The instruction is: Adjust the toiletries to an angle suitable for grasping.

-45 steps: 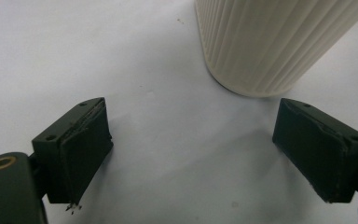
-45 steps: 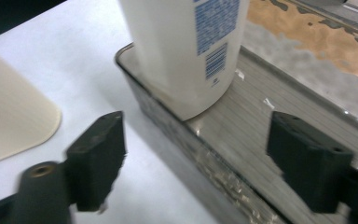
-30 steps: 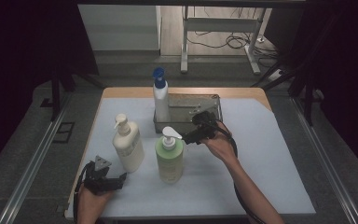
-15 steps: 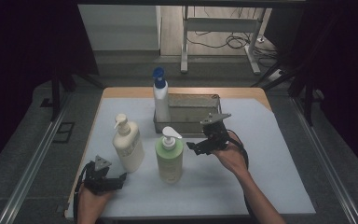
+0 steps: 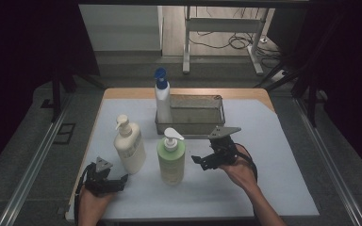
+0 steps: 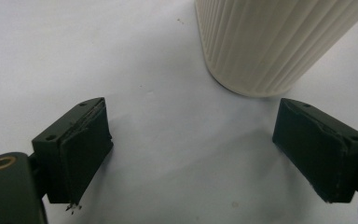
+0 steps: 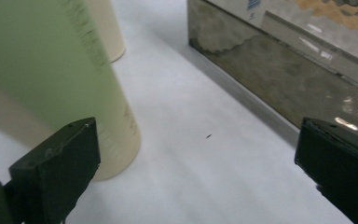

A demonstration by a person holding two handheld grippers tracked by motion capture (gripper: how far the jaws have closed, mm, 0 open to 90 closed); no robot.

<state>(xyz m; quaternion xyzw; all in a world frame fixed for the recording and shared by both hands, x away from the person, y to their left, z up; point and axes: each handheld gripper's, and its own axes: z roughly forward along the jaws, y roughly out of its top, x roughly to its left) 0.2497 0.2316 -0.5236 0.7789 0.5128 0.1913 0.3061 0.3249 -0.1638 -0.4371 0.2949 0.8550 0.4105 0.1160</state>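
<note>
My left gripper [image 6: 193, 154], jaws spread wide above the white bench [image 6: 121, 60]; the ribbed cream bottle [image 6: 270, 42] stands just ahead, nearer my right jaw, untouched

The green pump bottle [image 5: 171, 160] looks like smooth matt plastic, and the cream pump bottle [image 6: 270, 42] is plastic too, its wall finely ribbed top to bottom. The tray [image 7: 279, 70] is shiny metal, mottled and dull in patches. A smooth, matt white sheet [image 5: 273, 179] covers the wooden table [image 5: 245, 92]. Both grippers' jaws are matt black with rough, worn pads [image 6: 81, 158].
</note>
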